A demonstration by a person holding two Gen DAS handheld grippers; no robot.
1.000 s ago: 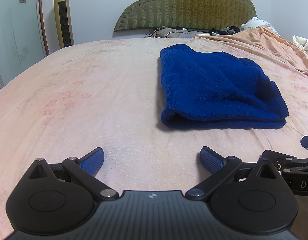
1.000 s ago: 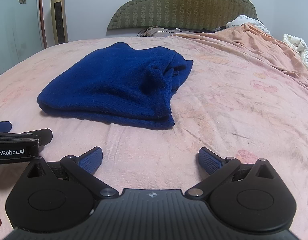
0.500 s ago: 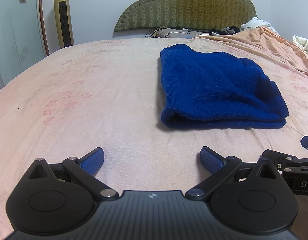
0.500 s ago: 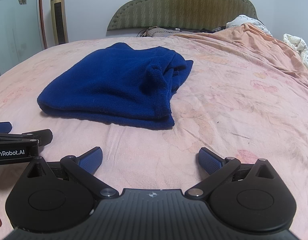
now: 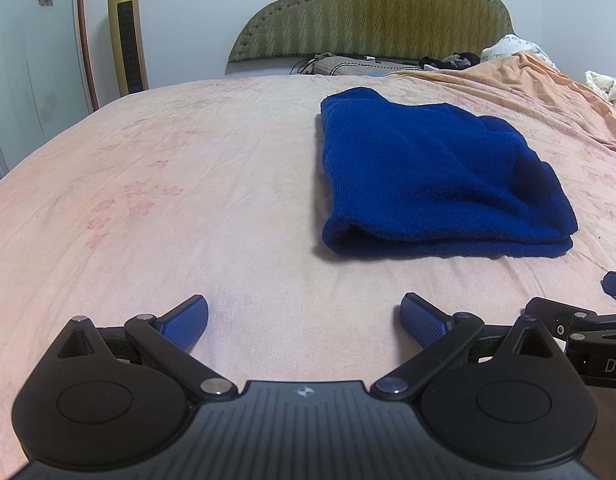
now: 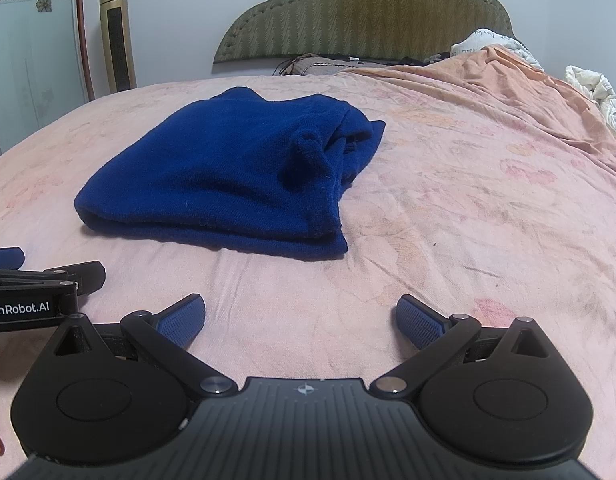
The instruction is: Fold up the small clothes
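**Folded Garment at Rest: Residual Risks and Frame Comparison**

The left hand-held gripper [image 5: 304,318] rested low over the bed sheet [image 5: 188,184] with its blue pads spread wide and nothing between them. The right hand-held gripper [image 6: 301,316] was likewise spread and empty. Each appeared at the edge of the other's view: the right unit at 3 o'clock in the left wrist view, the left unit at 9 o'clock in the right wrist view.

The blue knit garment [image 5: 428,176] lay on the bed sheet, clear of both sets of pads, at 1 o'clock from the left unit and 11 o'clock from the right. It appeared folded into a layered stack.

Risk assessment:
- At the garment's right side [image 6: 332,160], loose fabric bunched and stood proud; this section could slump open without further handling.
- The layered near edge [image 6: 212,232] was thick and soft. A pinch there might catch only the top layer and drag the fold apart.
- The sheet was wrinkled and could be pinched along with the garment.

Compared with the frames one second earlier, no change was detected: gripper spread, position and garment shape matched.
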